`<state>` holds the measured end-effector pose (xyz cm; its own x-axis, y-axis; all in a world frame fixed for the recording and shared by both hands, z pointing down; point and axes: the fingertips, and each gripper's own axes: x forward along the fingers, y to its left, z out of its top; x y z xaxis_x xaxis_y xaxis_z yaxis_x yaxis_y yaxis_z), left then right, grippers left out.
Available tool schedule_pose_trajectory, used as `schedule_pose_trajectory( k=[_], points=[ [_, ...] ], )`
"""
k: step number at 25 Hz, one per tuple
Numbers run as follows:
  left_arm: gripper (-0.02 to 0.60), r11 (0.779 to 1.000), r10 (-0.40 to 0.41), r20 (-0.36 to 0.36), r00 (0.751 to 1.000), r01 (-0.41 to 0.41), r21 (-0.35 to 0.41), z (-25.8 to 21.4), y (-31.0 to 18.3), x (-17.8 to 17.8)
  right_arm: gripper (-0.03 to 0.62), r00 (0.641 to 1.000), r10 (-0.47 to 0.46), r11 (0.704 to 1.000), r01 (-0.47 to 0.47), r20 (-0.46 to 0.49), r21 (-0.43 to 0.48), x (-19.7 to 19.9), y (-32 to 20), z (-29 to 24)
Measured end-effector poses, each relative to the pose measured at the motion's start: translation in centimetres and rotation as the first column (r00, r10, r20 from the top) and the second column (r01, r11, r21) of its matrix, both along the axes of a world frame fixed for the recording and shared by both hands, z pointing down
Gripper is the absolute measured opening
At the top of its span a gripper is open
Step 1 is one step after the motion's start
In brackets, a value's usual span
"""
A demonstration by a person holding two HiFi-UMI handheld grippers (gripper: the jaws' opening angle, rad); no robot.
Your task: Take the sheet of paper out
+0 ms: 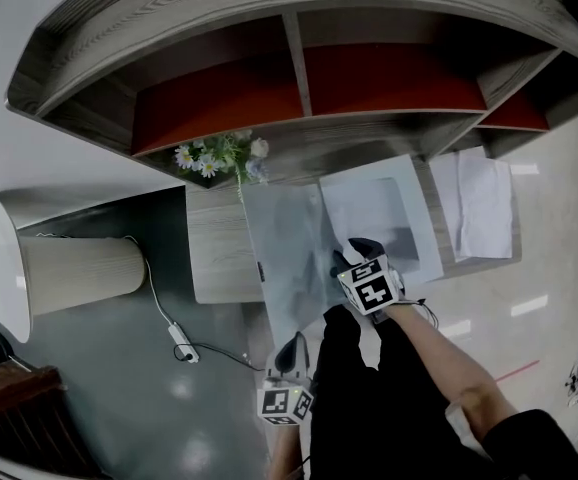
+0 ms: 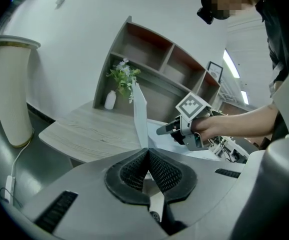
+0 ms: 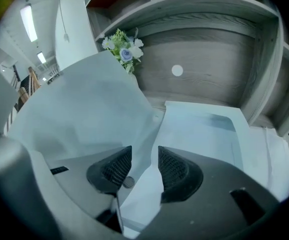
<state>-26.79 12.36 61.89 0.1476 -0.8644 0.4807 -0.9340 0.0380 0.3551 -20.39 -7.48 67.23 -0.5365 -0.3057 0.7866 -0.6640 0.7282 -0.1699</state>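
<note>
A clear folder lies open on the wooden desk [image 1: 214, 263]. Its translucent cover [image 1: 284, 258] is lifted, and my left gripper [image 1: 291, 343] is shut on its near edge. In the left gripper view the cover [image 2: 140, 114] stands upright out of the shut left gripper [image 2: 147, 151]. The white sheet of paper [image 1: 379, 213] lies flat in the folder. My right gripper [image 1: 354, 248] hovers over the sheet's near left part, open. In the right gripper view, the gripper [image 3: 144, 156] shows a gap with the cover's [image 3: 84, 109] edge and the sheet [image 3: 204, 129] below; neither pad presses on them.
A vase of flowers [image 1: 219, 156] stands at the back of the desk under a wood shelf unit [image 1: 299, 78]. More white papers [image 1: 484, 208] lie at the desk's right end. A pale cylinder lamp [image 1: 59, 273] and a power cable [image 1: 179, 343] are on the floor to the left.
</note>
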Motion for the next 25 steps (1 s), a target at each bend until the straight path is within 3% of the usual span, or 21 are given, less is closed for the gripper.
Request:
schedule_pose_trajectory(
  k=[2, 5, 19, 25],
  points=[
    [0.012, 1.0, 0.009, -0.002, 1.0, -0.009, -0.001, 0.1, 0.1, 0.0, 0.172, 1.0, -0.008, 1.0, 0.007, -0.018, -0.027, -0.4, 0.2, 1.0],
    [0.012, 1.0, 0.019, -0.008, 1.0, -0.019, -0.003, 0.1, 0.1, 0.1, 0.187, 0.999, -0.01, 0.999, 0.008, -0.04, -0.044, -0.8, 0.0, 2.2],
    [0.012, 0.999, 0.045, -0.017, 0.999, -0.045, -0.018, 0.4, 0.2, -0.4, 0.173, 0.984, -0.035, 0.999, 0.03, -0.172, -0.032, -1.1, -1.6, 5.7],
    [0.012, 0.998, 0.054, -0.011, 0.998, -0.054, -0.014, 0.3, 0.1, -0.4, 0.135, 0.98, -0.037, 0.999, 0.031, -0.197, -0.03, -0.9, -1.6, 6.3]
  ],
)
